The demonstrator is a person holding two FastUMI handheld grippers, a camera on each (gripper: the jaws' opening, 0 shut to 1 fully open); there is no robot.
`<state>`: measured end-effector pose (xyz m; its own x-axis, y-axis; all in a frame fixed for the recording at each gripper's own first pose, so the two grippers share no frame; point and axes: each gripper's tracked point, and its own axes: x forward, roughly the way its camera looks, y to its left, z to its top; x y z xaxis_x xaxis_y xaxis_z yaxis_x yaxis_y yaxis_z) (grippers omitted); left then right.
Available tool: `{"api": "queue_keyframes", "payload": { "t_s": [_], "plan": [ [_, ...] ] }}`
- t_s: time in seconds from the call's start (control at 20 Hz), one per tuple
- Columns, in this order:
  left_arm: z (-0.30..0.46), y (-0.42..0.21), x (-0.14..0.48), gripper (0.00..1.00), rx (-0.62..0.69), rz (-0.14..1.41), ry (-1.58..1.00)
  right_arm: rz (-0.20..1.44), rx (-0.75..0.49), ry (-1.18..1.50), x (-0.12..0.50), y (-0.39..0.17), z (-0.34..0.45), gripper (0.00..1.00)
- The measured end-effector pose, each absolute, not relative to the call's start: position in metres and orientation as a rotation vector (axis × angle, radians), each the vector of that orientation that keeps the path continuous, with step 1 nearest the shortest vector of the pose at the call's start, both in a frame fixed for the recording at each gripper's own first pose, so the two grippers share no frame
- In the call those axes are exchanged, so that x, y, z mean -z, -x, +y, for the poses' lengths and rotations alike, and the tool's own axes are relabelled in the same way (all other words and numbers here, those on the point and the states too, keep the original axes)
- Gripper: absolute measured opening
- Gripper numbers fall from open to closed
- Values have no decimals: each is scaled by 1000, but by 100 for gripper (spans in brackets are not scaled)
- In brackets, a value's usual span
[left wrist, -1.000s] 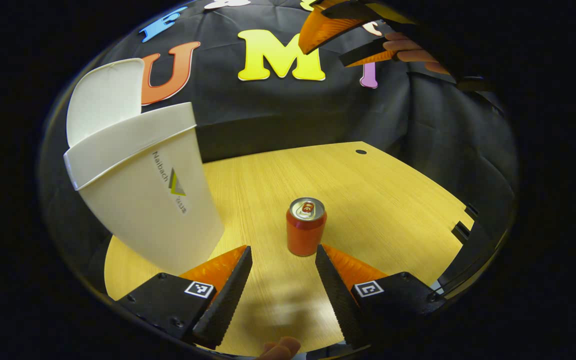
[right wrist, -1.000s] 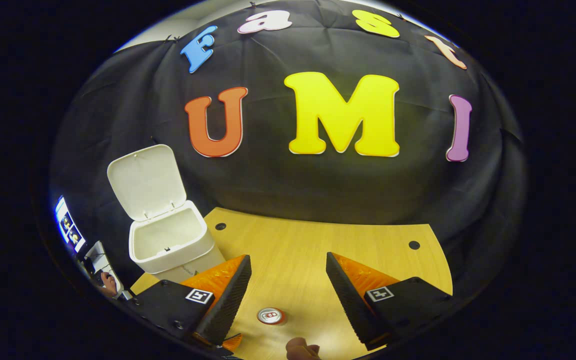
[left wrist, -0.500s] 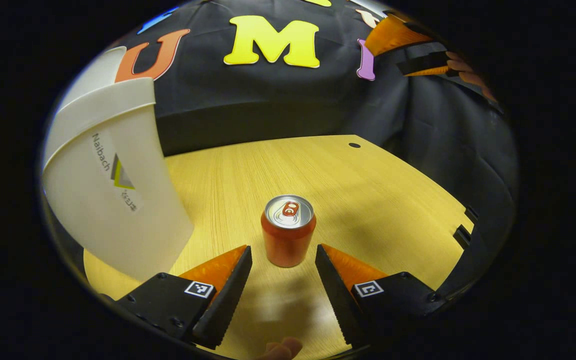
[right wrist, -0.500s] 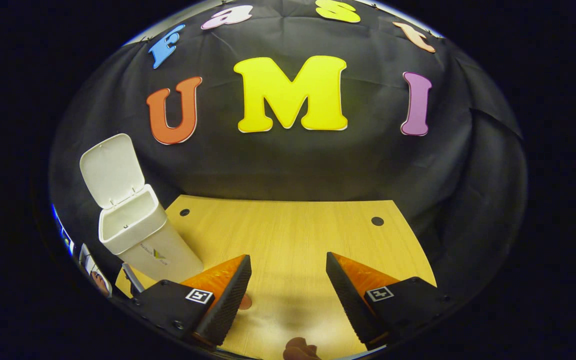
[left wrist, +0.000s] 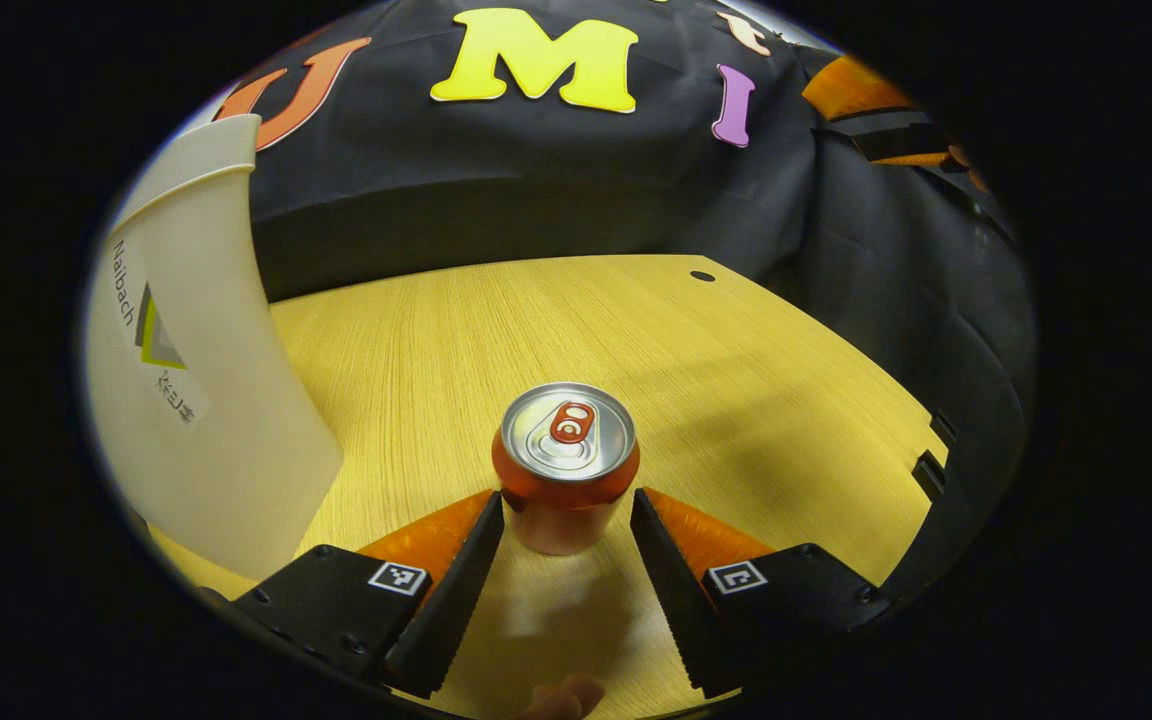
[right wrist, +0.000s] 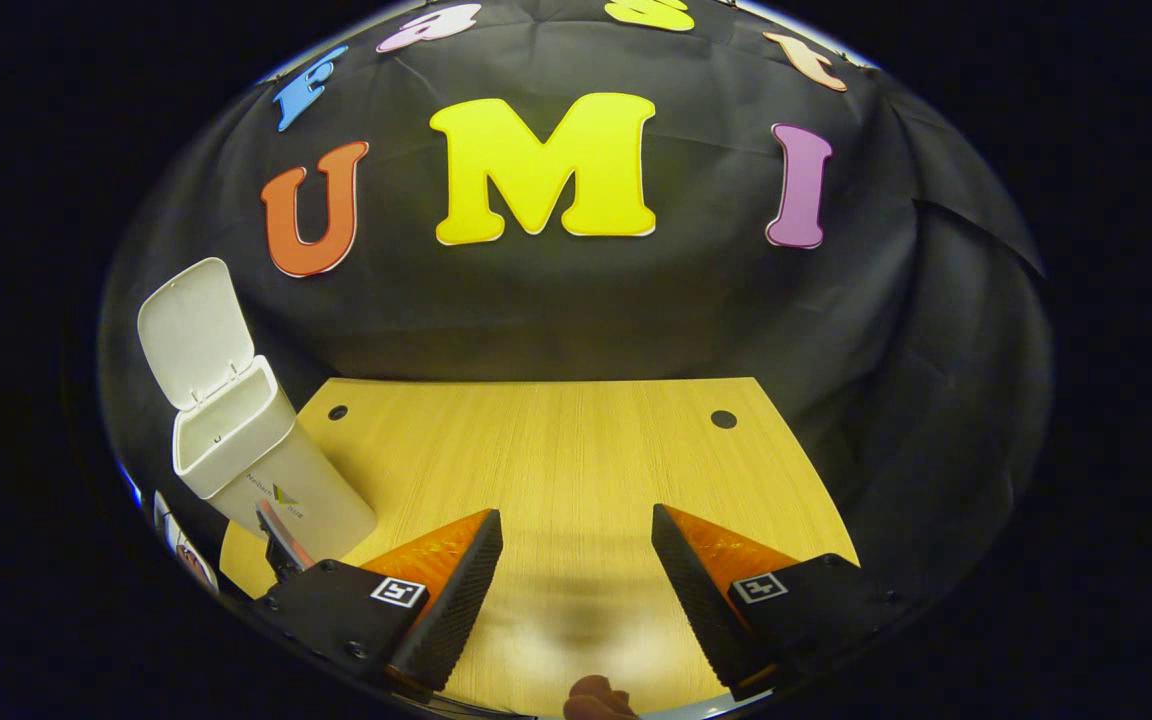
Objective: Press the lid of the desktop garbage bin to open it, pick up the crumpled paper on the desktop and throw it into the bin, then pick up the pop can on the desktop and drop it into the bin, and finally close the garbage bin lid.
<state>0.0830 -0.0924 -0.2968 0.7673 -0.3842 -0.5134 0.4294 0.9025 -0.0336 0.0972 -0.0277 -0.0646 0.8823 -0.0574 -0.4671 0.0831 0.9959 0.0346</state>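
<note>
**Can between open left jaws; bin lid up**

Left gripper view:
- Left gripper (left wrist: 564, 570) low over the surface (left wrist: 756, 380), jaws open.
- Can (left wrist: 565, 466) upright on the surface at 6 o'clock, sitting in the gap between the two fingertips (left wrist: 476, 540). Looks to stand just clear of both; contact too fine to call.
- Silver top with pull tab facing the camera, red body below.
- Bin (left wrist: 198, 380) at 9 o'clock, white, labelled wall toward the camera, standing near the can but apart from it.
- Right gripper (left wrist: 876, 120) at 2 o'clock, high against the booth wall, well apart from the can. A bit of hand behind it, too dark to detail.
- Small round hole in the surface at 1 o'clock, near the far edge.
- Fingertip of the holding hand at the bottom edge, 6 o'clock.

Right gripper view:
- Right gripper (right wrist: 576, 580) raised over the surface (right wrist: 556, 450), jaws wide apart, nothing between them.
- Bin (right wrist: 266, 470) at 8 o'clock on the near-left part of the surface, lid (right wrist: 196, 330) hinged up and tilted back, mouth open.
- Inside of the bin too small and shadowed to make out contents.
- Two round holes near the far corners of the surface, 10 and 2 o'clock.
</note>
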Motion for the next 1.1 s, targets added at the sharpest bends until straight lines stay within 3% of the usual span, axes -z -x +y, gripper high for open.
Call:
{"api": "queue_keyframes", "payload": {
  "t_s": [0.7,0.75,0.8,1.1],
  "plan": [
    [-100,-121,307,88,441,488,-98,573,69,14,97,-93,-26,95],
    [-101,-124,309,96,437,489,-99,578,69,16,99,-92,-26,95],
    [-101,-128,309,89,432,481,-98,581,71,20,102,-91,-26,95],
    [-109,-139,321,94,447,495,-84,630,88,21,124,-86,-29,95]
  ]
}}
